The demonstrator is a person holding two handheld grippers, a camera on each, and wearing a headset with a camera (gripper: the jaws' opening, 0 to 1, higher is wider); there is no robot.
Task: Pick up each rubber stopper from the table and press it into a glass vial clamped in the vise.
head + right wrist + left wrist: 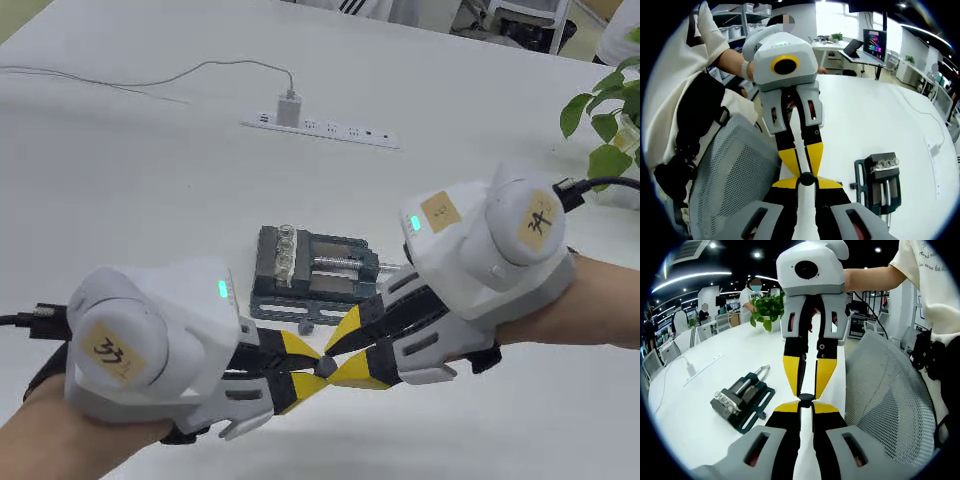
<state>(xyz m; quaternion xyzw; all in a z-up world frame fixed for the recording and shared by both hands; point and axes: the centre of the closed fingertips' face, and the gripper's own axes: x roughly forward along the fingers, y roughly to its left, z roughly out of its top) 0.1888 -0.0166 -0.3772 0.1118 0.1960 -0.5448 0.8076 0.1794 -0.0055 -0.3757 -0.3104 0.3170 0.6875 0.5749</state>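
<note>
A small dark rubber stopper is pinched between the tips of both grippers, which meet nose to nose in front of the vise. My left gripper comes in from the lower left, my right gripper from the right. Both pairs of yellow-tipped jaws are closed on the stopper from opposite sides. The dark vise stands just behind them on the white table, with a row of clear glass vials clamped upright in it. The vise and vials lie off to the side.
A white power strip with a plugged-in charger and cable lies behind the vise. A potted plant stands at the right edge. A grey mesh chair sits below the table edge near the person.
</note>
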